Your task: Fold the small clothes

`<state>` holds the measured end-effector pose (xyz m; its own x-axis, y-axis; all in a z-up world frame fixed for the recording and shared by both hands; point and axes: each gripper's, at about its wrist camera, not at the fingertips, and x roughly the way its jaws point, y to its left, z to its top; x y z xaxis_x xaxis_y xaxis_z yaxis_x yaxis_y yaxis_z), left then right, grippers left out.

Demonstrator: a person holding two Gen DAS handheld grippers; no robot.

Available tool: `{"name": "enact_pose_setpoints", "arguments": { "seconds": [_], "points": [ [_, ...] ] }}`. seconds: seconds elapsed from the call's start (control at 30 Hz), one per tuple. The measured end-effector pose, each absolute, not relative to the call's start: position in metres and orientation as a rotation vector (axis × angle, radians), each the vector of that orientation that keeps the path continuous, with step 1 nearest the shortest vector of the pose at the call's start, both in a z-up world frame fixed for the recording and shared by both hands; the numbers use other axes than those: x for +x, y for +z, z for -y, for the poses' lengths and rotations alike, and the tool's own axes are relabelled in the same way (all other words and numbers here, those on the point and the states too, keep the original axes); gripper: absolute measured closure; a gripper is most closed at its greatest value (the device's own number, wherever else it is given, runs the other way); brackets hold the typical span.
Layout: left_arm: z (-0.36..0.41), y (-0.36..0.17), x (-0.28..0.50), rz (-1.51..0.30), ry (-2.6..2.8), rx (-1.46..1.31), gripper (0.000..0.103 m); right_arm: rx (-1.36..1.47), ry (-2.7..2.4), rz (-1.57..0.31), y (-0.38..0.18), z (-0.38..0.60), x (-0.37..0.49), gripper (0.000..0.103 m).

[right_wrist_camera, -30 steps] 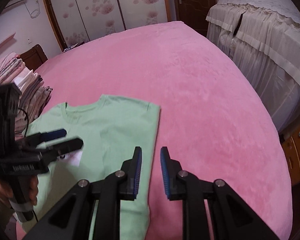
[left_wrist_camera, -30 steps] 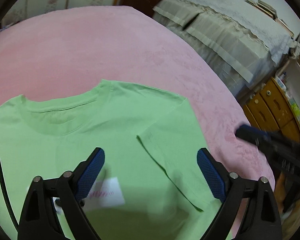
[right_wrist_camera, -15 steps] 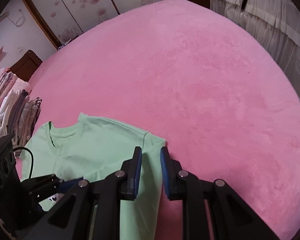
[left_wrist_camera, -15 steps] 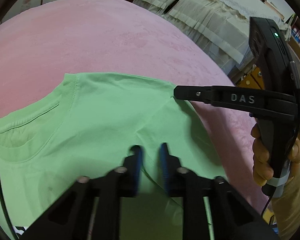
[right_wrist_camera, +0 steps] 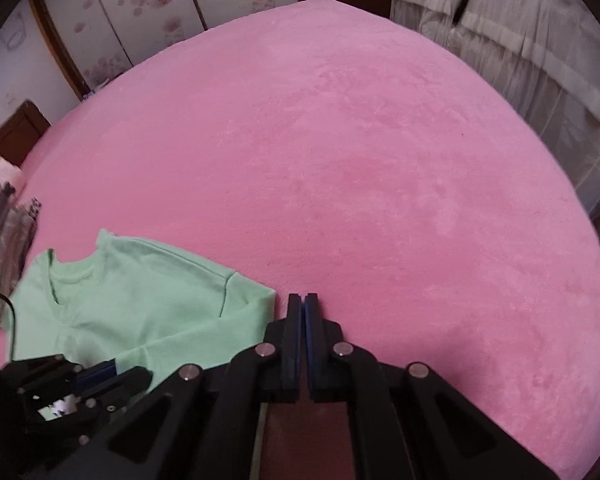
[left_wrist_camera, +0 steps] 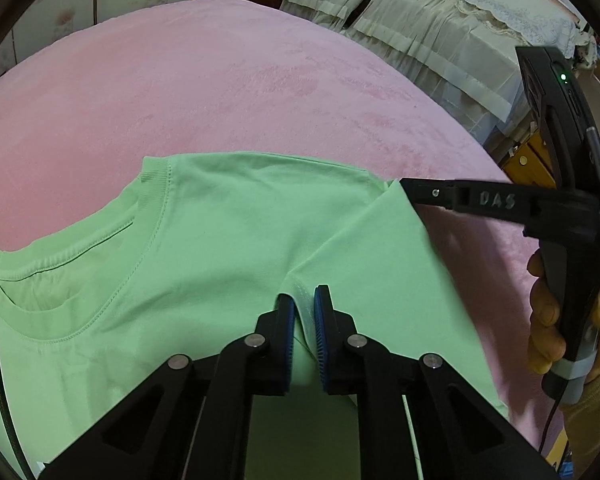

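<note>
A light green T-shirt (left_wrist_camera: 204, 240) lies flat on the pink blanket (left_wrist_camera: 220, 80), neckline to the left. My left gripper (left_wrist_camera: 304, 300) is shut on a raised fold of the shirt where the sleeve meets the body. In the right wrist view the left gripper (right_wrist_camera: 128, 372) sits low on the shirt (right_wrist_camera: 140, 300). My right gripper (right_wrist_camera: 303, 300) is shut, its jaws pressed together just right of the sleeve's corner, and no cloth shows between them. From the left wrist view, the right gripper (left_wrist_camera: 406, 190) tips meet the sleeve's outer corner, and a hand (left_wrist_camera: 548, 320) holds it.
The pink blanket (right_wrist_camera: 340, 160) stretches far beyond the shirt. A pile of folded clothes (right_wrist_camera: 0, 220) sits at the left edge. A second bed with a cream cover (left_wrist_camera: 420, 20) stands to the right, with a wooden cabinet (left_wrist_camera: 528, 156) beside it. Flowered wardrobe doors (right_wrist_camera: 140, 12) line the back.
My left jaws went from wide open to pinched on the shirt by the sleeve seam. Both grippers came down closer to the blanket. The right jaws closed fully at the sleeve's corner.
</note>
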<state>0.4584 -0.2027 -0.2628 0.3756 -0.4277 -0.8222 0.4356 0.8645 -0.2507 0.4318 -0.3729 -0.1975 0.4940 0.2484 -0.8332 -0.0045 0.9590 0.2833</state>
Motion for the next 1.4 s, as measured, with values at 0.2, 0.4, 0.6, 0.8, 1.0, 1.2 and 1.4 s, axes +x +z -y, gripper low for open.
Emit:
{"name": "enact_pose_setpoints", "arguments": {
  "seconds": [0.2,0.4,0.6,0.8,1.0,1.2,1.4],
  "points": [
    [0.185,-0.259,0.451,-1.042,-0.57,-0.031,0.084,0.413,0.236,-1.045,-0.197,0.392,0.432,0.099],
    [0.189,-0.261,0.444,-1.036,-0.555,-0.026,0.079,0.403,0.24,-1.042,-0.197,0.383,0.43,0.087],
    [0.2,-0.264,0.448,-1.029,-0.543,-0.014,0.075,0.326,0.242,-1.007,-0.185,0.374,0.418,0.086],
    [0.201,-0.267,0.446,-1.02,-0.545,-0.006,0.067,0.112,0.149,-1.048,-0.197,0.35,0.416,0.082],
    [0.203,-0.252,0.436,-1.007,-0.542,0.022,0.031,0.15,0.137,-1.043,-0.19,0.357,0.407,0.082],
    [0.194,-0.213,0.412,-0.946,-0.474,0.023,0.015,0.184,0.125,-1.018,-0.167,0.36,0.377,0.082],
    [0.183,-0.167,0.374,-0.878,-0.444,0.026,0.012,0.208,0.137,-0.969,-0.133,0.358,0.332,0.082]
  ]
}}
